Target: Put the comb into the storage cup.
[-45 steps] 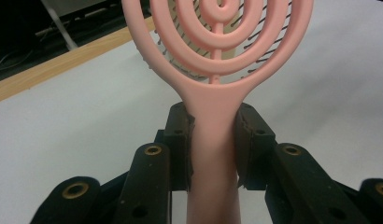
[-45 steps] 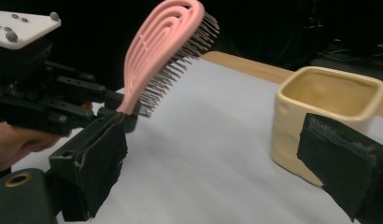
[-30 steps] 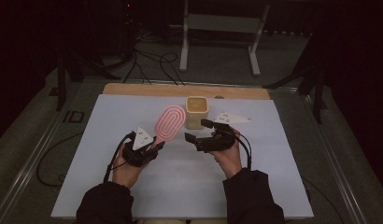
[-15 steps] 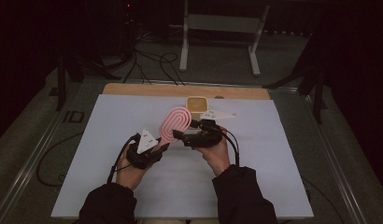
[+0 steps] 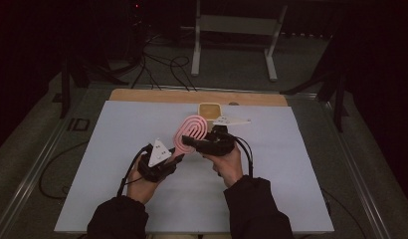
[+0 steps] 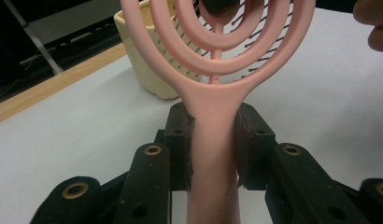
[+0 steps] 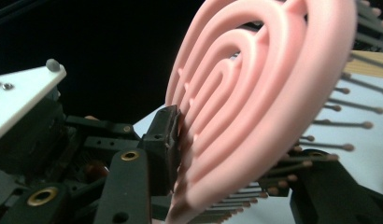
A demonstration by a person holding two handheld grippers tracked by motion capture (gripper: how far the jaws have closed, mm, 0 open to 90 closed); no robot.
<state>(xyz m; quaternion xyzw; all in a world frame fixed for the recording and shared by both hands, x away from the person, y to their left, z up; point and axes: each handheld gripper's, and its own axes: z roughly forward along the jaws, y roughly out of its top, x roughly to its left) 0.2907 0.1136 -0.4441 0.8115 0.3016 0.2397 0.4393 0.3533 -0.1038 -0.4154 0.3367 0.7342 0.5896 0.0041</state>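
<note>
Closing on the pink brush [image 5: 190,132], the right gripper [image 5: 192,143] has arrived.

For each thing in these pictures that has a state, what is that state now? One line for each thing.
Pink plastic hairbrush with looped ribs: lifted off the table, held by both grippers.
Left hand-held gripper: shut on the brush handle.
Right hand-held gripper: jaws have just been closing, now pressing the brush head from both faces.
Cream square cup: upright on the table, untouched.
</note>
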